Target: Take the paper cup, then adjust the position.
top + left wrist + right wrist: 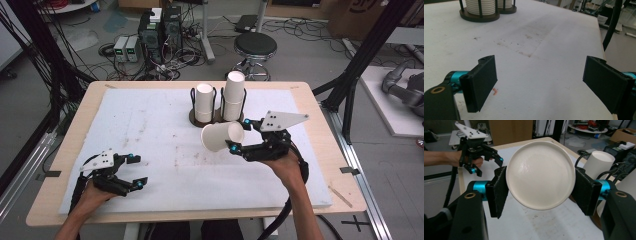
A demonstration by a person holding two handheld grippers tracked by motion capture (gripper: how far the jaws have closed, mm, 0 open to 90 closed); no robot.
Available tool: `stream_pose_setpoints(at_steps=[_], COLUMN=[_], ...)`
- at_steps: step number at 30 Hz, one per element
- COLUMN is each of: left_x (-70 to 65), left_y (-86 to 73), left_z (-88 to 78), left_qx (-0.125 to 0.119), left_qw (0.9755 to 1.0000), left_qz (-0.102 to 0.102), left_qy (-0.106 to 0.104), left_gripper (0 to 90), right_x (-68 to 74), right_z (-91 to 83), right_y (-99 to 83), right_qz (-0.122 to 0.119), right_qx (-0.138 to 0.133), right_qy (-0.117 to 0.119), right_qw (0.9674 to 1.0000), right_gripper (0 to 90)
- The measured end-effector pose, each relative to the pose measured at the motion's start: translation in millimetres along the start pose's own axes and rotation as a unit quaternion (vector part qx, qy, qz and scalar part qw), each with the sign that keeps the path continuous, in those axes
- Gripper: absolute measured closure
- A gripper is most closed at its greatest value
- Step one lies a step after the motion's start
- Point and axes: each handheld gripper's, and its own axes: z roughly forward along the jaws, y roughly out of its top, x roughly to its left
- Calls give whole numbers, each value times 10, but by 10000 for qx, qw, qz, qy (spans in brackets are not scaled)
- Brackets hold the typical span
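white paper cup (pixel 222 136) clamped on its side in right gripper (pixel 239 135), above foam mat (pixel 150 150), just in front of 2 cup-stack holders (pixel 206 117); likely just drawn off stack. left gripper (pixel 134 171) spread, holding nothing, parked near front-left.

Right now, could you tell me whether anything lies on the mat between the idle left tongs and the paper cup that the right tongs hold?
Nothing visible does. Bare white mat separates the open left tongs from the paper cup held sideways in the right tongs. The cup holders stand farther back.

black stool (pixel 255 47), computer towers (pixel 160 30), tangled floor cables (pixel 165 67)
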Motion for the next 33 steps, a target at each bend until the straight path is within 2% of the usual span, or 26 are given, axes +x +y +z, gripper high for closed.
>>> stream_pose_setpoints(at_steps=[5,13,22,33], left_x=[-2,-1,8,6], left_y=[1,0,3,3], left_z=[1,-1,6,-11], left_qx=[5,0,39,-32], left_qw=[10000,10000,10000,10000], left_qz=[13,9,-26,-45], left_qy=[14,15,11,53], left_gripper=[119,119,119,119], right_x=[14,-3,0,47], right_z=[22,64,48,71], right_y=[-89,-136,-160,-146], right_qz=[30,81,105,78], right_qx=[-44,33,38,54], right_qy=[32,92,94,168], right_qw=[10000,9999,9999,9998], right_gripper=[357,357,357,357])
